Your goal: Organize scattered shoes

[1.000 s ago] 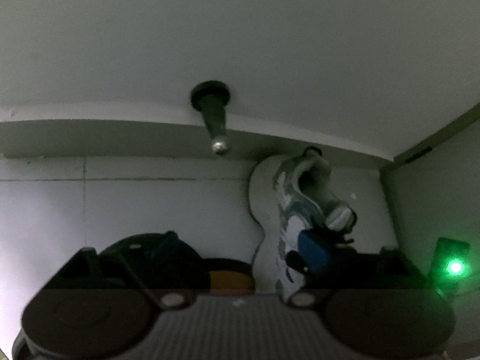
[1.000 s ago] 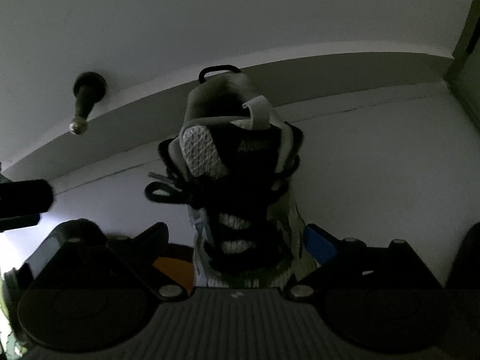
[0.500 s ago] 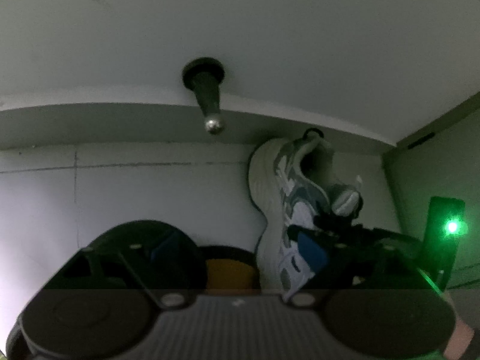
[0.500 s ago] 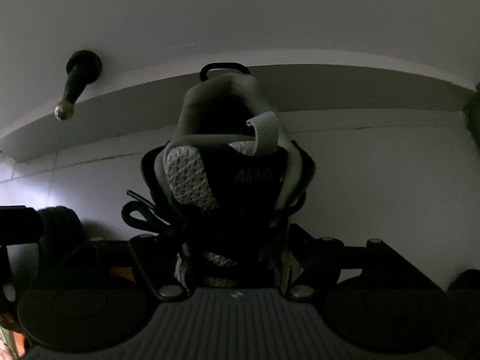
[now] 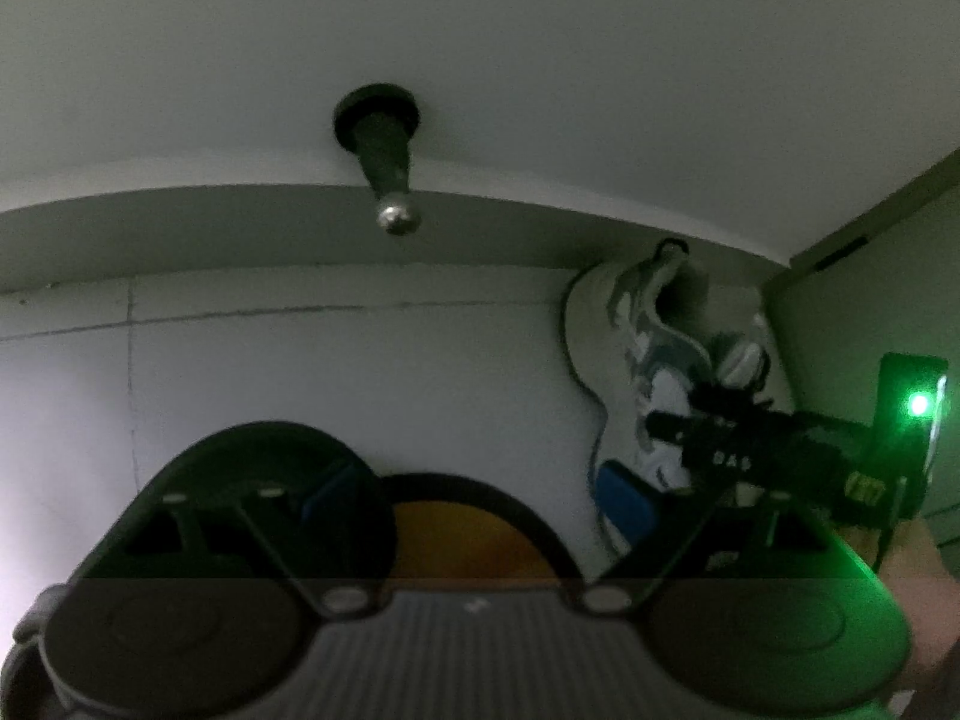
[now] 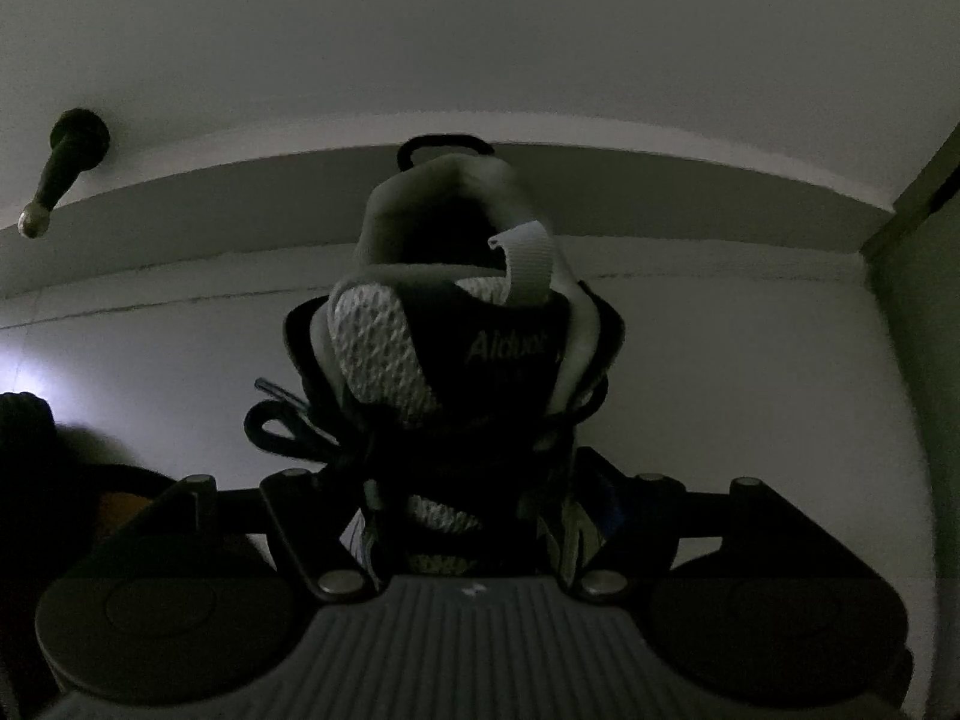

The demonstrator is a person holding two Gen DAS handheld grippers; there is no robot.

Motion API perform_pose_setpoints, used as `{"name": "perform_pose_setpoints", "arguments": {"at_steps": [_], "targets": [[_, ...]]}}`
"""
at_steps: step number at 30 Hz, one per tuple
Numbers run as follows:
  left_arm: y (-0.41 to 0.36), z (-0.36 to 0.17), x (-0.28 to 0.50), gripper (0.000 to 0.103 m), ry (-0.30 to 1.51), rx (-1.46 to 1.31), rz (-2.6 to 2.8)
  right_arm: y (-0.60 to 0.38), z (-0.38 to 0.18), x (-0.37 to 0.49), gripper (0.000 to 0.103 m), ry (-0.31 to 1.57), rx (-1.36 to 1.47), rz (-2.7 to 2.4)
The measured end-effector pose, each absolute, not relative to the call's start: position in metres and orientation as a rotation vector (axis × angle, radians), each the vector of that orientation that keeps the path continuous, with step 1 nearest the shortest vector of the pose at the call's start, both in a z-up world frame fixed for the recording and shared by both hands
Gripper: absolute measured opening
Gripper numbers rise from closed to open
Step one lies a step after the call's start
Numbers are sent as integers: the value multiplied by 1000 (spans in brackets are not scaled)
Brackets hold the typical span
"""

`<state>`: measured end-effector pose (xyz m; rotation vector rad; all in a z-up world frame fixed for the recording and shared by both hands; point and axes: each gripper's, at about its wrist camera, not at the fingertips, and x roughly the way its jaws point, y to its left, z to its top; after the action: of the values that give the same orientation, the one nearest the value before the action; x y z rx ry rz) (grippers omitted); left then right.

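- Left wrist view: dim room, pale tiled floor (image 5: 336, 372) with thin grout lines, running up to a white wall (image 5: 480, 30) along a shadowed baseboard (image 5: 180, 234).
- Dark door stopper (image 5: 384, 162) with a shiny tip jutting from the wall above the baseboard.
- Left tool (image 5: 474, 498) spread wide, blue pads apart, nothing pressed between them; something dark and round with an orange centre (image 5: 474, 534) low between the fingers, too dim to identify.
- Grey-and-white sneaker (image 5: 648, 372) tipped on its side, pale sole facing left, heel close to the baseboard near the floor's far right corner, beside a greenish panel (image 5: 870, 324).
- Right tool (image 5: 720, 450) reaching in from the right across the sneaker, green light (image 5: 918, 405) glowing on its body.
- Right wrist view: right tool (image 6: 474, 516) narrowed, both fingers clamped against the sides of the sneaker (image 6: 456, 348) at the laced part; dark laces looping left, pull tab and heel pointing toward the baseboard (image 6: 690, 186).
- Same floor (image 6: 750, 372) and wall (image 6: 480, 30) behind, door stopper (image 6: 60, 168) at upper left.
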<state>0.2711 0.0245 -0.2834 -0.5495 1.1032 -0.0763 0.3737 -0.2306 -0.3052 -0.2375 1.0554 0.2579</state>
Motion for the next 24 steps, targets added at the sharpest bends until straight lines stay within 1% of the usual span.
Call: {"name": "perform_pose_setpoints", "arguments": {"at_steps": [8, 10, 12, 13, 16, 19, 21, 24], "targets": [[25, -290, 266, 89, 1112, -525, -88, -248, -311, 377, 76, 1014, -267, 220], [27, -290, 265, 90, 1111, -522, -89, -255, -313, 377, 77, 1031, -259, 232], [29, -291, 265, 90, 1110, -517, -85, -262, -314, 378, 80, 1037, -241, 203], [28, -291, 265, 90, 1114, -505, -80, -263, -314, 376, 83, 1026, -248, 181], [22, -285, 268, 91, 1127, -486, -89, -261, -313, 374, 84, 1034, -238, 159], [19, -283, 268, 91, 1127, -487, -118, -259, -300, 365, 91, 1005, -187, 145], [15, -281, 266, 91, 1131, -471, -149, -258, -293, 361, 91, 1004, -145, 130], [2, -281, 264, 91, 1165, -419, -239, -265, -275, 325, 91, 1000, -65, 126]]}}
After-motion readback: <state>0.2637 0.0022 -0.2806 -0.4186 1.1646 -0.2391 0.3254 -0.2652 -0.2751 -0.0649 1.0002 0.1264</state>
